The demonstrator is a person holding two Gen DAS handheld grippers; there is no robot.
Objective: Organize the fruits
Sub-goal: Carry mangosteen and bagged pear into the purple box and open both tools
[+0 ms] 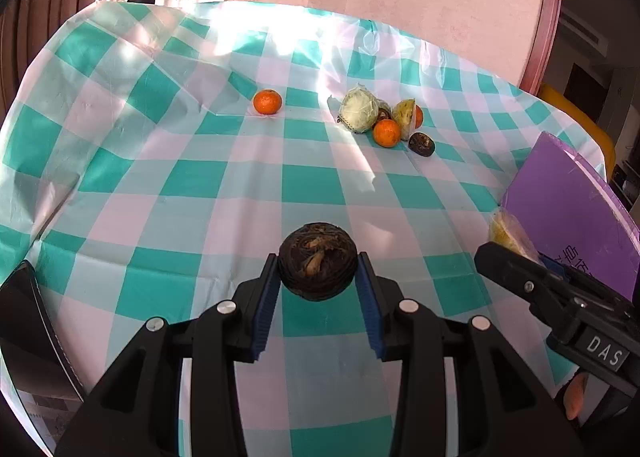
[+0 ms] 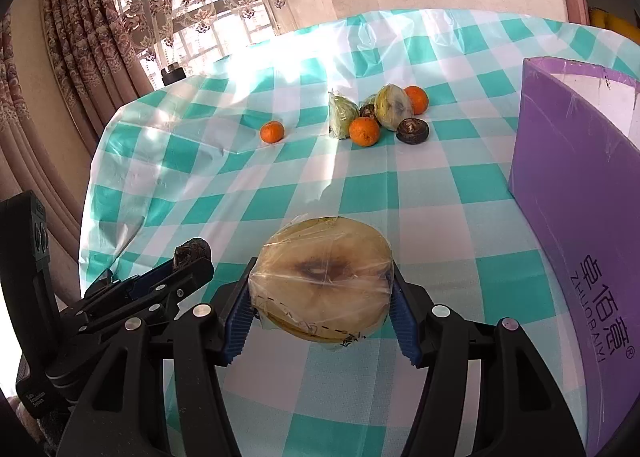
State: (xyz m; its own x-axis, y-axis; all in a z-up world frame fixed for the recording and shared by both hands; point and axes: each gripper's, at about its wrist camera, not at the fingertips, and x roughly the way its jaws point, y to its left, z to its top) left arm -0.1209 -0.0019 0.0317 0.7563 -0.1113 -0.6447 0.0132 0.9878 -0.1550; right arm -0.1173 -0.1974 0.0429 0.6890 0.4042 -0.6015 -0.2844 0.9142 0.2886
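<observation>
The left gripper (image 1: 318, 271) clamps a dark brown, rough-skinned round fruit (image 1: 317, 260) above the checked desk (image 1: 200, 185). The right gripper (image 2: 320, 297) grips a yellowish fruit wrapped in clear film (image 2: 322, 277) (a dark blotch on its face), near the purple box (image 2: 568, 193) on the right. Far across, a lone tangerine (image 1: 267, 101) sits left of a cluster of wrapped fruits (image 1: 386, 117).

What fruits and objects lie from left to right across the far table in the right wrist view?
Lone orange → green wrapped fruit → front orange → dark round fruit → purple box.
</observation>
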